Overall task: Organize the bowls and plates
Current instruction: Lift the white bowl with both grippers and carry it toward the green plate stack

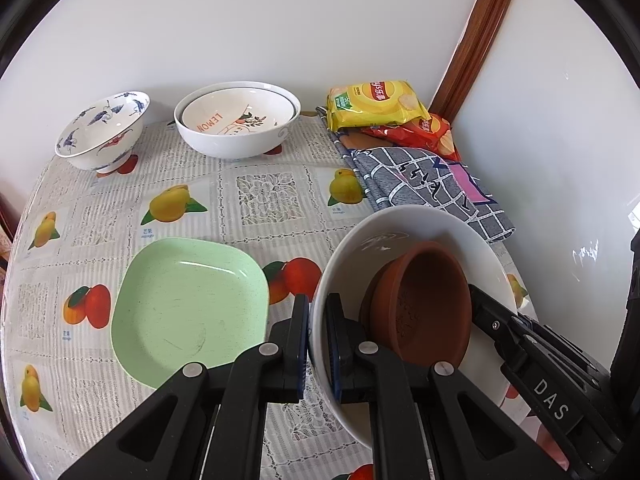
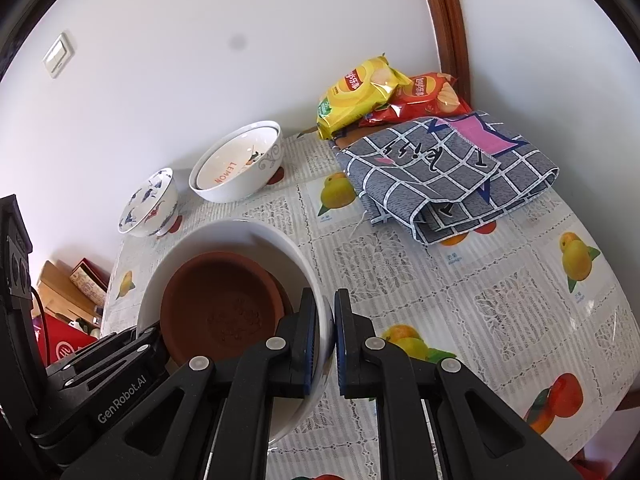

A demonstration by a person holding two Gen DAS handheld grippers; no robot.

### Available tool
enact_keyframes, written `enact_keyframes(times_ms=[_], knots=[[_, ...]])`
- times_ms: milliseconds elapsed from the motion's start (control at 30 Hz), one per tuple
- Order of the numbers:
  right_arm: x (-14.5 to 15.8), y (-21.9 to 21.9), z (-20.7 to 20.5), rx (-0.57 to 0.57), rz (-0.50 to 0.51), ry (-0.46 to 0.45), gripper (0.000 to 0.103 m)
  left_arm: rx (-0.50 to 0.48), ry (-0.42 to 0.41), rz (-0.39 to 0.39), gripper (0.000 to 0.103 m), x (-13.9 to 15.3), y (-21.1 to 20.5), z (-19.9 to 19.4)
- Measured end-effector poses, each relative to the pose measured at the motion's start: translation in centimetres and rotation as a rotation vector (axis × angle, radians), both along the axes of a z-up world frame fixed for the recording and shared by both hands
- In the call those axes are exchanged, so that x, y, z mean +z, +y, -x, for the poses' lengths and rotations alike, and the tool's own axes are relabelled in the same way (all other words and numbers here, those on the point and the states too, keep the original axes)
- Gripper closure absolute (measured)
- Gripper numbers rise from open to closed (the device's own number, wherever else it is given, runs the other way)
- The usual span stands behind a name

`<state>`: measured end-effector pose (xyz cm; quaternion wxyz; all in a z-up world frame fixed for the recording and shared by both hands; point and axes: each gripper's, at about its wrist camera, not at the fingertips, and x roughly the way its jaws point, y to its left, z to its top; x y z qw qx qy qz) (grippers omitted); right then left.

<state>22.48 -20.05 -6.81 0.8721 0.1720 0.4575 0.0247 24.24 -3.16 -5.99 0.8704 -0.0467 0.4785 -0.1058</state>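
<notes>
White bowl [image 1: 404,236] pinched at opposite rims by both grippers, above the fruit-print tablecloth [image 1: 256,196].

A brown clay saucer [image 1: 424,304] is carried tilted inside it. The left gripper [image 1: 318,344] and right gripper [image 2: 327,340] are each clamped on the wall. A green square plate [image 1: 188,308] is seen just beside, nested bowls [image 1: 236,120] and a blue-patterned bowl [image 1: 100,132] well behind.

Plain white walls [image 1: 280,20] behind and to the right of the surface [image 2: 440,280], which carries a lace-pattern cloth with fruit prints. Brown wooden trim [image 2: 452,32] runs up the far right corner. Light switch [image 2: 58,56] on far wall, upper left. Boxes [image 2: 68,284] on the left, beyond the surface's edge. Even daylight.
</notes>
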Motion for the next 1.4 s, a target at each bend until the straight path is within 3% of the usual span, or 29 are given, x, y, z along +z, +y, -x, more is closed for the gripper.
enact_keyframes(times_ms=[1400], knots=[[-0.5, 6.5, -2.4, 0.092, 0.007, 0.004, 0.094, 0.096, 0.009, 0.022, 0.094, -0.9, 7.0, -1.0]])
